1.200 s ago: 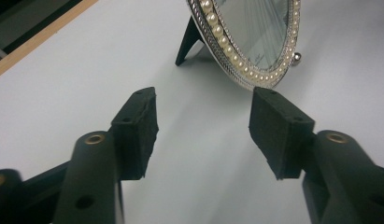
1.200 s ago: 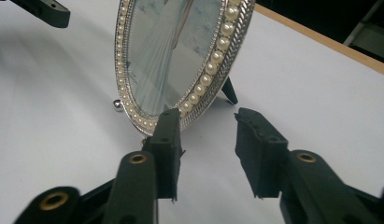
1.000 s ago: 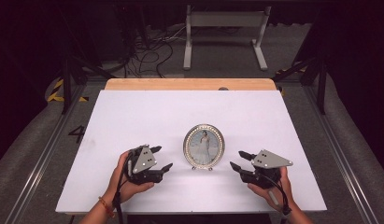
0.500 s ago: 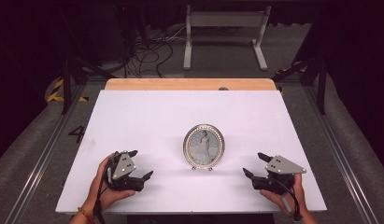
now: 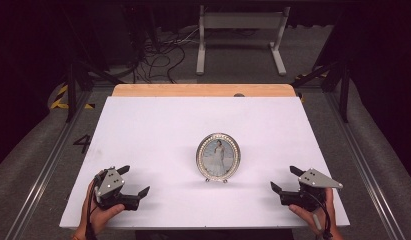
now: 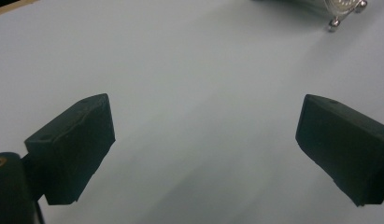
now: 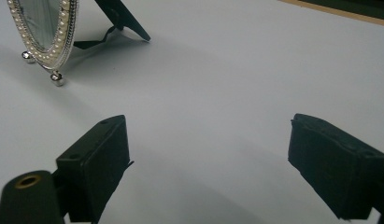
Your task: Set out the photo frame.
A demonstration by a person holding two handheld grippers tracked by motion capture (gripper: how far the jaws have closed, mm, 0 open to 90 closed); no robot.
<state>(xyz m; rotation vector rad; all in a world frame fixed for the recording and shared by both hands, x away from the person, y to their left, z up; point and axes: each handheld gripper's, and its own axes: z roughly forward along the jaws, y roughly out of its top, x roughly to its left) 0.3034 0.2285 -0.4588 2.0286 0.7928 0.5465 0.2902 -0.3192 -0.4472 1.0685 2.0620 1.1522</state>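
Note:
An oval silver picture frame (image 5: pixel 218 157) edged with pearls stands upright near the middle of the white table (image 5: pixel 158 130), propped on a black back stand (image 7: pixel 124 18). My left gripper (image 5: pixel 132 181) rests open near the front left corner, well left of the frame. In the left gripper view its jaws stand wide apart over bare table, and the frame's ball feet (image 6: pixel 337 21) show at the top right. My right gripper (image 5: pixel 286 180) sits open at the front right, with nothing between its fingers. The frame (image 7: pixel 45 30) stands at the top left of the right gripper view.
A wooden strip (image 5: pixel 203 90) runs along the table's far edge. Beyond it are cables (image 5: pixel 158 55) and a white metal stand (image 5: pixel 240 37) on the floor. Metal rails (image 5: pixel 43 165) flank the table on both sides.
Both grippers have pulled back from the frame toward the table's front corners, the left one going left and the right one going right. The frame has stayed in place.

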